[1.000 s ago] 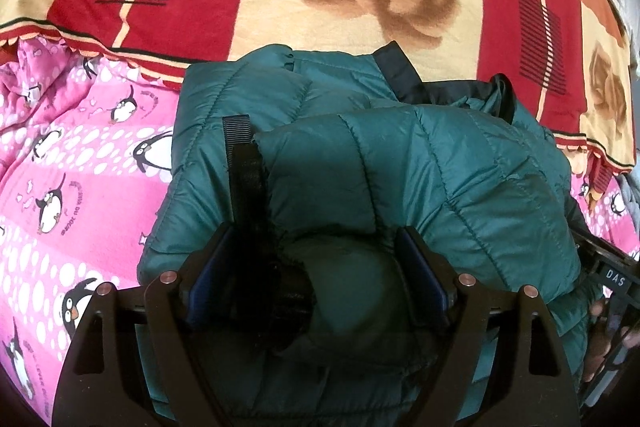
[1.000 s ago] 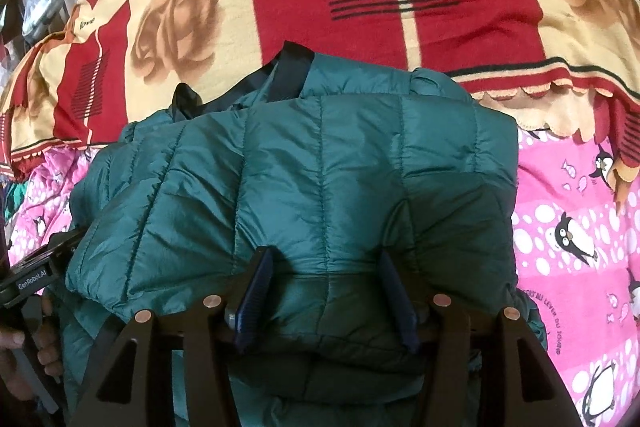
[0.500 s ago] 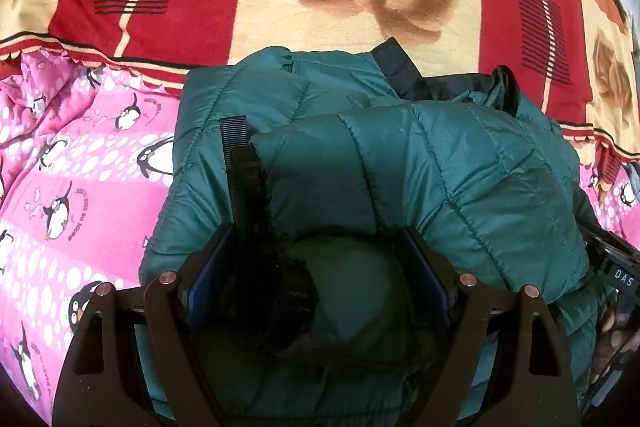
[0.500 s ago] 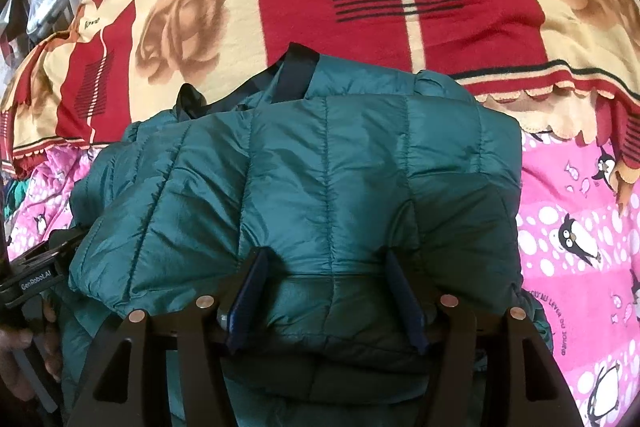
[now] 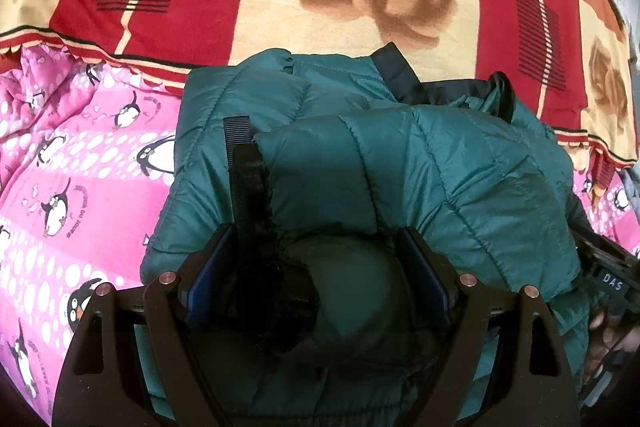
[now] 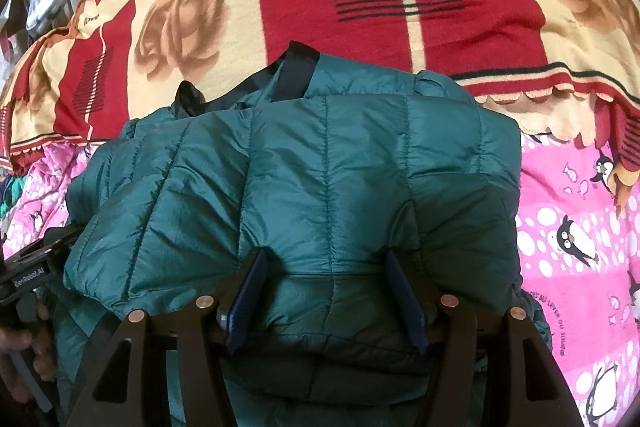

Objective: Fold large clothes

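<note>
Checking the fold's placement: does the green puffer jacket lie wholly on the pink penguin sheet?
No, the green puffer jacket overlaps the rose blanket at its far edge.

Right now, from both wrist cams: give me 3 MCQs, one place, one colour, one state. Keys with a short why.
1. The jacket's far edge lies on:
A. the rose blanket
B. a bare floor
C. a wooden chair

2. The jacket's colour:
A. yellow
B. teal green
C. white

3. The left gripper is:
A. far above the bed, nothing between its fingers
B. gripping the penguin sheet
C. closed around a bunched jacket fold

Key:
1 A, the collar end overlaps the red and cream blanket.
2 B, quilted teal shell in both views.
3 C, padding and a dark strap fill the gap between its pads; the right gripper likewise pinches a fold.
</note>
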